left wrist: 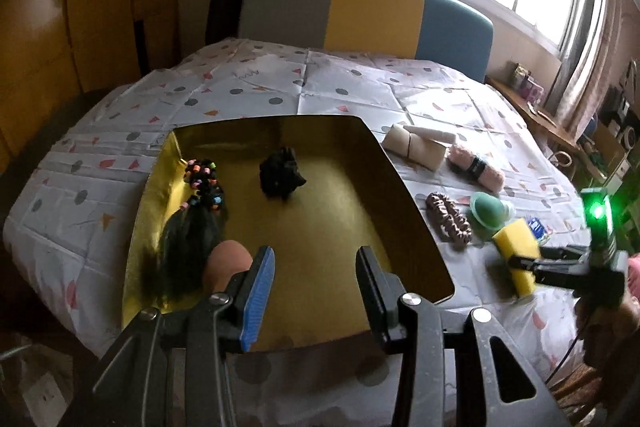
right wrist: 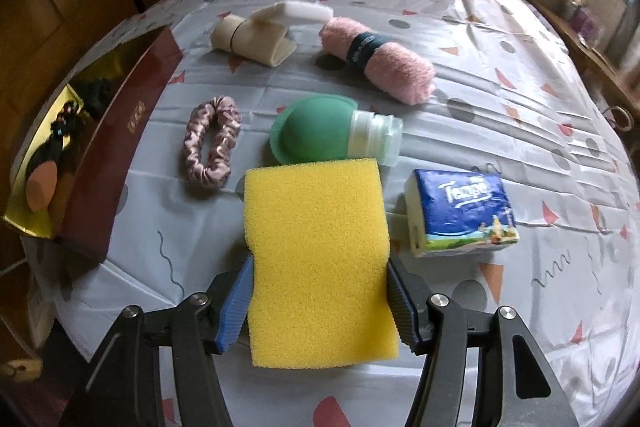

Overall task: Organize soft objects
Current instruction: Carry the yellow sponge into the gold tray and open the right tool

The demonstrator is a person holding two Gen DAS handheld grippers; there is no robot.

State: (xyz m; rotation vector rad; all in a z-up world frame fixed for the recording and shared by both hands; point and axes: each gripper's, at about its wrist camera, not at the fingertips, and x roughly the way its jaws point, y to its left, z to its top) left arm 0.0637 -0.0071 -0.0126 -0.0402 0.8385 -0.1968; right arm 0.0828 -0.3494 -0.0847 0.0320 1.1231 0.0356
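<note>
While the rectangular yellow foam sponge [right wrist: 320, 259] sits pinched at both sides between the closed-in jaws of the right gripper [right wrist: 320, 303], it hangs above the table's near edge, just short of the green silicone bottle [right wrist: 320, 135] and between the pink satin scrunchie [right wrist: 211, 141] and blue tissue pack [right wrist: 460, 211]. Left of it, the left gripper [left wrist: 314, 287] hovers with jaws wide apart and empty over the gold-lined box [left wrist: 304, 227] by the table's left edge.

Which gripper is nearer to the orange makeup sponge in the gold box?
Left. The left gripper hangs open just beside the orange makeup sponge; the right gripper holds the yellow sponge outside the gold box.
</note>
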